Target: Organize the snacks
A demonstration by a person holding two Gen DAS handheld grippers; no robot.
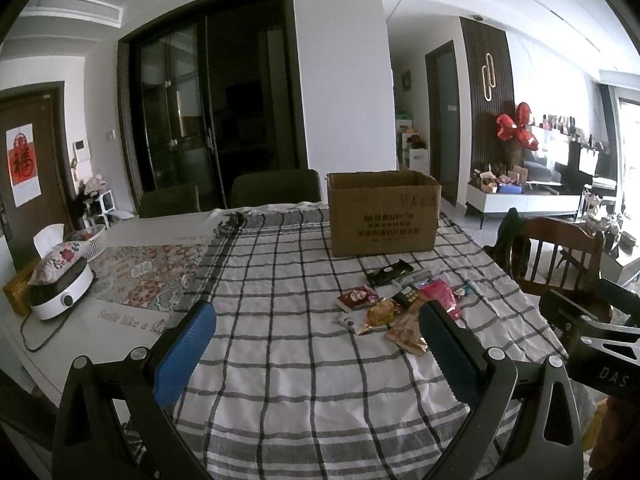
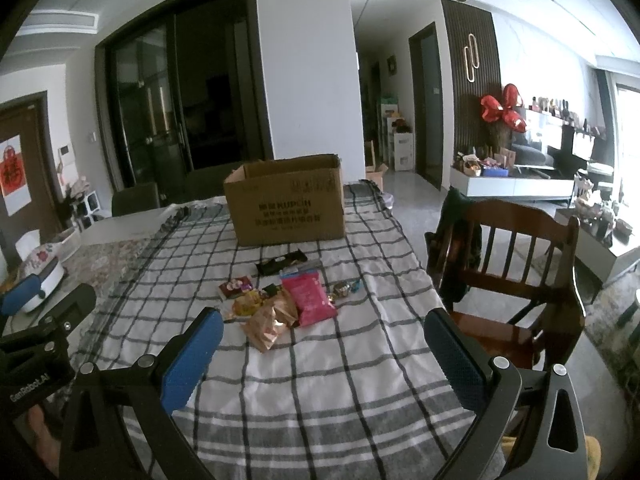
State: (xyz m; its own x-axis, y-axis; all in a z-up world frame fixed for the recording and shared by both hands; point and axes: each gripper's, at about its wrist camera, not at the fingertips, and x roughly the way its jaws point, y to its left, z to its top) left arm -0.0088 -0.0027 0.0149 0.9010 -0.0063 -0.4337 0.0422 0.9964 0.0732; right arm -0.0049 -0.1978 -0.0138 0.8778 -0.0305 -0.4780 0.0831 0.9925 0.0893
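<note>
Both tools point(image 1: 316, 344) point(image 2: 320, 350) gape empty, snacks point(image 2: 280, 304) lying just ahead.

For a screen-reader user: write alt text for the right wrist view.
An open right hand-held gripper hovers over a checked tablecloth, empty, facing a loose pile of snack packets with a pink bag among them. Behind the pile stands an open cardboard box; a wooden chair sits at right.

left claw point(image 1: 316, 344), right claw point(image 2: 322, 350): black frames, silver rivets, textured blue pads, white lettering
</note>
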